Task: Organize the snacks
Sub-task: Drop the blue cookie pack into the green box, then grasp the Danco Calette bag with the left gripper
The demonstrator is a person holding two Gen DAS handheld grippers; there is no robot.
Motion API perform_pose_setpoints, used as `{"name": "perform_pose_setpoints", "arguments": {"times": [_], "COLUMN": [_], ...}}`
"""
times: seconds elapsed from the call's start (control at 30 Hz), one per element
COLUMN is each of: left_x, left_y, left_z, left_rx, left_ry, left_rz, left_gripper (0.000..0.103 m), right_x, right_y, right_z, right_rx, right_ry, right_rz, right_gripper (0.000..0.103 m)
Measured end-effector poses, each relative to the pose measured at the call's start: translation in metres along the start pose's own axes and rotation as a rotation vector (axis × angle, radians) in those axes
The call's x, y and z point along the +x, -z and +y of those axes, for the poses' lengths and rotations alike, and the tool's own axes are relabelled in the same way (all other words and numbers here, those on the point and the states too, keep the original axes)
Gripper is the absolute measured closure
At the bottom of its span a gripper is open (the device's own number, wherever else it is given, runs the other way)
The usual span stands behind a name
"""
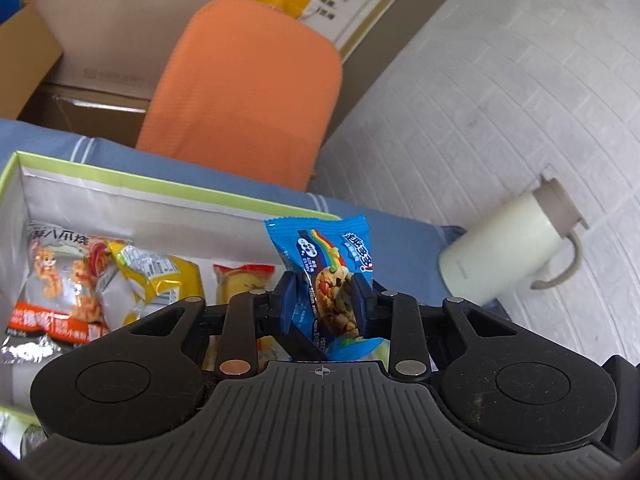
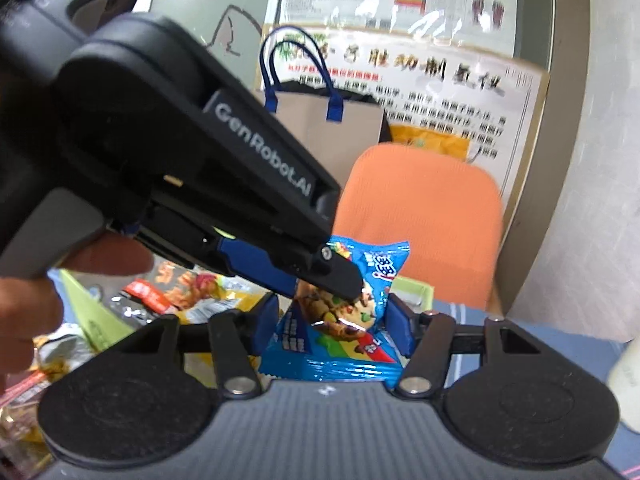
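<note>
Beside the green-rimmed cardboard box [image 1: 168, 192], my left hand-held gripper [image 1: 324, 292] clamps the light, crinkly blue foil cookie packet [image 1: 328, 268]; my right hand-held gripper [image 2: 334, 320] stands apart around it. Grip the sealed edge; the cookie crumbles.

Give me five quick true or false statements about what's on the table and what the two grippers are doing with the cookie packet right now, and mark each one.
1. The left gripper is clamped on a blue cookie packet. True.
2. The box with the green rim holds no snacks. False: several packets lie inside it, among them an orange and white snack bag.
3. The chair back behind the table is orange. True.
4. The right gripper pinches the packet tight. False: its fingers stand on either side of the packet with a gap, so it is open.
5. The cream mug is inside the box. False: it sits outside it, on the blue cloth.
</note>
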State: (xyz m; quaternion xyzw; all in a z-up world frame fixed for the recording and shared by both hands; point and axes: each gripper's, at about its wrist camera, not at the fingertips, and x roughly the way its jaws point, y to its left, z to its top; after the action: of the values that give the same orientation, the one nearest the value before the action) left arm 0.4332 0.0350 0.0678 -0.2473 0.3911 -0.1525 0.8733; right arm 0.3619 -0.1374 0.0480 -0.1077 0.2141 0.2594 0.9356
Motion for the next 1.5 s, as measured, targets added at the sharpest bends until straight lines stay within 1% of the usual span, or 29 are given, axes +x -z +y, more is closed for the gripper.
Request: {"name": "perform_pose_setpoints", "arguments": {"times": [0.03, 0.07, 0.1, 0.13, 0.17, 0.23, 0.27, 0.3, 0.37, 0.47, 0.57, 0.7, 0.77, 0.9, 0.93, 1.0, 1.07, 1.1, 1.13, 1.2, 1.23, 1.27, 1.33, 1.4, 1.43, 1.5], "left_x": [0.005, 0.008, 0.008, 0.005, 0.000, -0.013, -0.020, -0.027, -0.038, -0.054, -0.065, -0.081, -0.090, -0.118, -0.129, -0.159, -0.191, -0.205, -0.218, -0.238, -0.243, -0.245, -0.245, -0.243, -0.241, -0.236], "left_y": [0.002, 0.003, 0.003, 0.003, 0.002, 0.003, 0.003, 0.005, 0.010, 0.024, 0.041, 0.069, 0.085, 0.118, 0.125, 0.137, 0.146, 0.150, 0.155, 0.164, 0.169, 0.171, 0.178, 0.181, 0.179, 0.174], "left_z": [0.005, 0.009, 0.014, 0.016, 0.017, 0.015, 0.014, 0.012, 0.007, 0.001, -0.003, -0.003, 0.001, 0.018, 0.024, 0.039, 0.056, 0.064, 0.073, 0.093, 0.102, 0.111, 0.126, 0.137, 0.139, 0.142], "left_rx": [-0.006, -0.012, -0.018, -0.023, -0.021, -0.009, -0.007, -0.004, 0.013, 0.043, 0.066, 0.087, 0.093, 0.104, 0.098, 0.077, 0.053, 0.039, 0.021, -0.021, -0.042, -0.067, -0.116, -0.162, -0.168, -0.170], "left_ry": [-0.001, 0.000, 0.003, -0.002, -0.009, -0.019, -0.021, -0.018, -0.009, -0.006, -0.011, -0.030, -0.056, -0.122, -0.146, -0.210, -0.271, -0.296, -0.315, -0.342, -0.347, -0.344, -0.297, -0.209, -0.168, -0.108], "left_rz": [0.014, 0.024, 0.021, 0.004, -0.020, -0.071, -0.091, -0.105, -0.121, -0.131, -0.126, -0.119, -0.119, -0.116, -0.130, -0.185, -0.242, -0.266, -0.284, -0.306, -0.302, -0.288, -0.248, -0.216, -0.203, -0.174], "left_gripper": [0.096, 0.087, 0.076, 0.073, 0.069, 0.064, 0.059, 0.057, 0.056, 0.051, 0.050, 0.047, 0.045, 0.044, 0.044, 0.044, 0.042, 0.038, 0.037, 0.037, 0.037, 0.037, 0.037, 0.039, 0.039, 0.040], "right_x": [0.000, -0.002, -0.004, -0.007, -0.012, -0.019, -0.025, -0.028, -0.039, -0.056, -0.070, -0.094, -0.109, -0.133, -0.138, -0.147, -0.151, -0.152, -0.153, -0.150, -0.146, -0.143, -0.136, -0.135, -0.135, -0.135], "right_y": [0.003, 0.005, 0.008, 0.007, 0.008, 0.005, 0.004, 0.004, 0.005, 0.009, 0.017, 0.039, 0.055, 0.082, 0.087, 0.098, 0.105, 0.108, 0.112, 0.116, 0.116, 0.116, 0.112, 0.104, 0.098, 0.083], "right_z": [-0.004, -0.004, -0.008, -0.010, -0.010, -0.019, -0.022, -0.028, -0.033, -0.038, -0.035, -0.025, -0.015, 0.008, 0.015, 0.031, 0.048, 0.059, 0.071, 0.096, 0.108, 0.118, 0.138, 0.153, 0.159, 0.167], "right_rx": [0.009, 0.021, 0.033, 0.041, 0.041, 0.038, 0.046, 0.059, 0.086, 0.100, 0.089, 0.084, 0.100, 0.153, 0.165, 0.183, 0.208, 0.219, 0.229, 0.230, 0.227, 0.220, 0.200, 0.160, 0.137, 0.095], "right_ry": [-0.008, -0.014, -0.014, -0.010, -0.004, 0.017, 0.029, 0.032, 0.020, 0.015, 0.021, 0.043, 0.043, 0.030, 0.021, -0.005, -0.043, -0.072, -0.102, -0.165, -0.187, -0.204, -0.223, -0.232, -0.228, -0.209], "right_rz": [-0.005, -0.020, -0.039, -0.056, -0.074, -0.095, -0.113, -0.127, -0.144, -0.152, -0.134, -0.091, -0.071, -0.038, -0.030, -0.016, 0.001, 0.009, 0.015, 0.036, 0.046, 0.057, 0.078, 0.073, 0.065, 0.038], "right_gripper": [0.032, 0.026, 0.023, 0.014, 0.010, 0.010, 0.010, 0.010, 0.010, 0.010, 0.010, 0.010, 0.010, 0.010, 0.010, 0.010, 0.010, 0.010, 0.010, 0.010, 0.010, 0.010, 0.010, 0.010, 0.010, 0.010]}}
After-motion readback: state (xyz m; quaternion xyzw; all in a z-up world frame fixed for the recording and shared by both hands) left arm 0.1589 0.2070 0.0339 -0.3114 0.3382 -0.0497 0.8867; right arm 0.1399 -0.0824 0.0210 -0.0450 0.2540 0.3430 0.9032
